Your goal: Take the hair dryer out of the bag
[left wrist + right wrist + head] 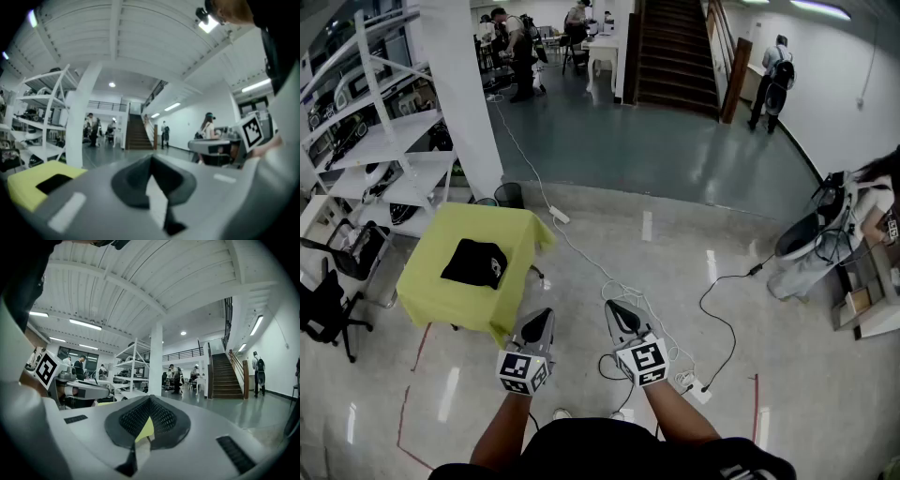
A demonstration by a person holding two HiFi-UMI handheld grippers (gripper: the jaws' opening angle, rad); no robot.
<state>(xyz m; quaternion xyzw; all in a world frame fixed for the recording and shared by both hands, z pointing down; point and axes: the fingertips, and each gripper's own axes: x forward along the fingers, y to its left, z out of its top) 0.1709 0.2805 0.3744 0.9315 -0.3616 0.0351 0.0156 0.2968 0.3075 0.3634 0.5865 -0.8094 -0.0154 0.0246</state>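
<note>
At the left of the head view, a low worktop [431,292] draped in a yellow-green cloth is seen, and a soft black fabric bag [475,263] lies slumped near its middle. No hair dryer is visible in any view; it is judged to be inside that bag, which looks closed or folded over, though its opening cannot be made out. To the right of the worktop and nearer the lower edge of the frame, the left hand-held gripper [544,315] is held level with its jaws pressed together and nothing between them. Just to its right, the right hand-held gripper [612,307] is likewise closed and empty. Both are well apart from the bag, so the task is judged not yet begun. The bag is expected to be limp and light, so it would likely need pinning or lifting by one edge while the other side is opened. The dryer itself is expected to be rigid, smooth plastic and moderately heavy, best taken by its handle or narrow barrel, with a trailing cord that may snag on the fabric.
</note>
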